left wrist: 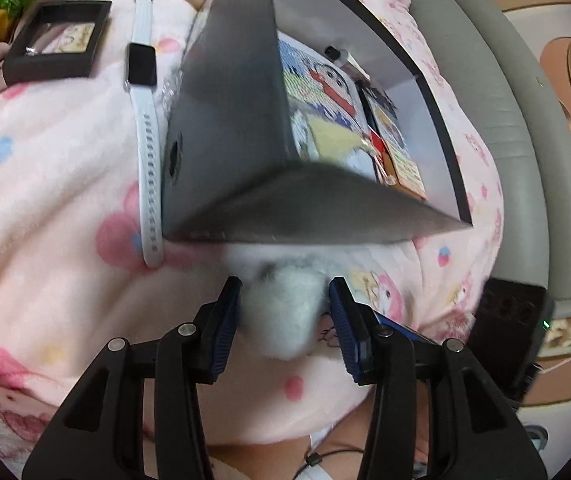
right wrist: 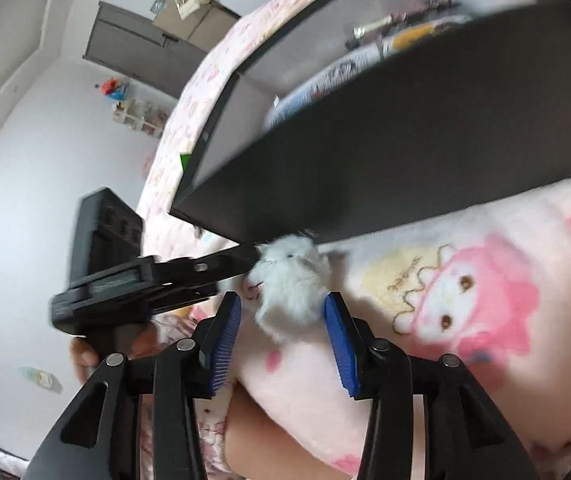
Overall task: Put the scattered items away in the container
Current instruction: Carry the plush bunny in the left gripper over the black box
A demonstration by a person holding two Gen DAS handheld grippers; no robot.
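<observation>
The left gripper clamps the fluffy toy beside the box, ready to lift it in; the right gripper brackets it, jaws apart.

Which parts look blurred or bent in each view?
Left wrist view: the fluffy white toy and the near edge of the grey box are soft; fisheye bends the white watch. Right wrist view: box contents and pink blanket are motion-smeared.

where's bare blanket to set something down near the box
Open blanket lies left of the white watch, below the small black tray. It is crowded at the grey box front, where the fluffy white toy sits.
</observation>
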